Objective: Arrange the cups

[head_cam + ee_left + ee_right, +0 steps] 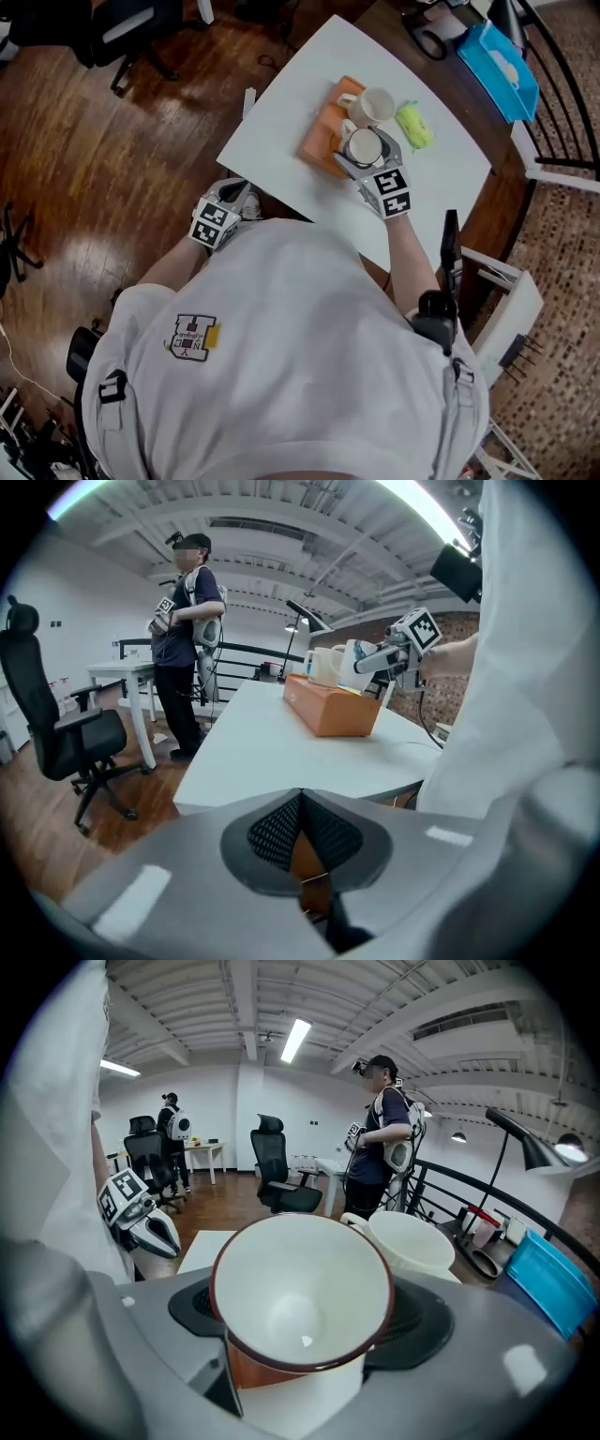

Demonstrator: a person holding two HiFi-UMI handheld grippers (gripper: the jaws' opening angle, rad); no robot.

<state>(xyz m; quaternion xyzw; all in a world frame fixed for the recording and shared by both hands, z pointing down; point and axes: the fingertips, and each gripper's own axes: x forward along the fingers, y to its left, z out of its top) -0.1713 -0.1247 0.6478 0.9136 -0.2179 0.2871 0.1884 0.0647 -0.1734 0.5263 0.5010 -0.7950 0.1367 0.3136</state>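
R claw (302,1321) is being held wide around a white cup (298,1288) w/ a dark-red rim, pads pressing on its sides; the cup is being carried over the orange box (322,134) on the white worktop (281,117), just beside a 2nd white cup (373,105) sitting on that box; a yellow-green item (413,125) is lying near the box; L claw (300,806) is being held fully closed w/ nothing between its pads, off the worktop's near edge.

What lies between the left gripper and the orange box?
Only bare white tabletop separates the left gripper from the orange box, as the head view shows.
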